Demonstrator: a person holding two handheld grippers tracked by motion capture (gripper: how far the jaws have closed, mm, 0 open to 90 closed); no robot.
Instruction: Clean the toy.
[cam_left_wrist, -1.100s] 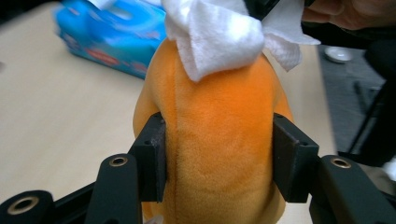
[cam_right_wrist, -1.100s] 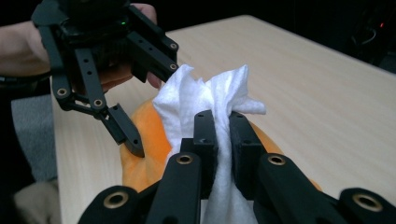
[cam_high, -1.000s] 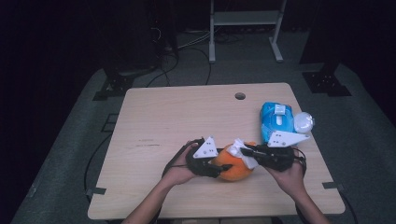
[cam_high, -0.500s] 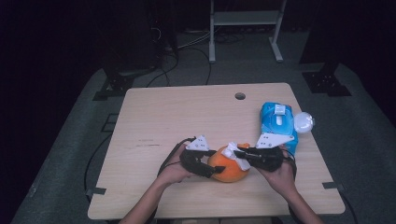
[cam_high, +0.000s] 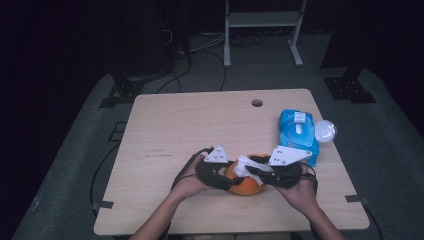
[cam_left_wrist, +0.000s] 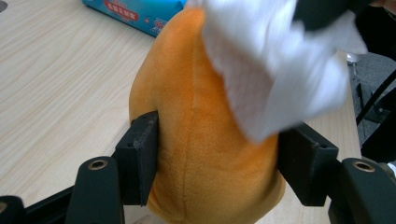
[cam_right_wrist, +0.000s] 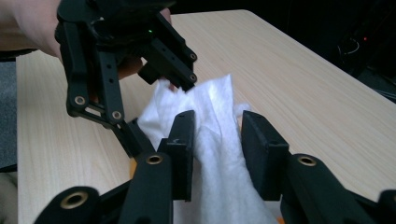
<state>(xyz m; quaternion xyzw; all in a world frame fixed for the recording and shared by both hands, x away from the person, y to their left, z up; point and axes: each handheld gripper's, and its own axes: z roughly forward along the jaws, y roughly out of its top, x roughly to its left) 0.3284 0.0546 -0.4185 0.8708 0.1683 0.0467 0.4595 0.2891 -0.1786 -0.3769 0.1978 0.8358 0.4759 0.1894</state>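
toy (cam_left_wrist: 205, 140): orange plush at the near table (cam_high: 165, 130) edge, between both hands.
left gripper (cam_high: 227, 181): we see its pads pressing the toy's flanks, holding it steady.
right gripper (cam_right_wrist: 215, 140): jaws just opened to a narrow gap; wipe (cam_right_wrist: 210, 112) lies loose between them (not pinched).
step: we would re-pinch the wipe before rubbing on.
change: right hand has shifted slightly.
pack (cam_high: 297, 130): blue, far right.

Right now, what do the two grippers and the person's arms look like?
Both the left gripper and the right gripper are black, with flat block-shaped fingers on arms that have brass-ringed holes. Each carries a grey three-cornered plate with small dark dots on top and trails a black cable. The forearms are bare; no sleeves show.
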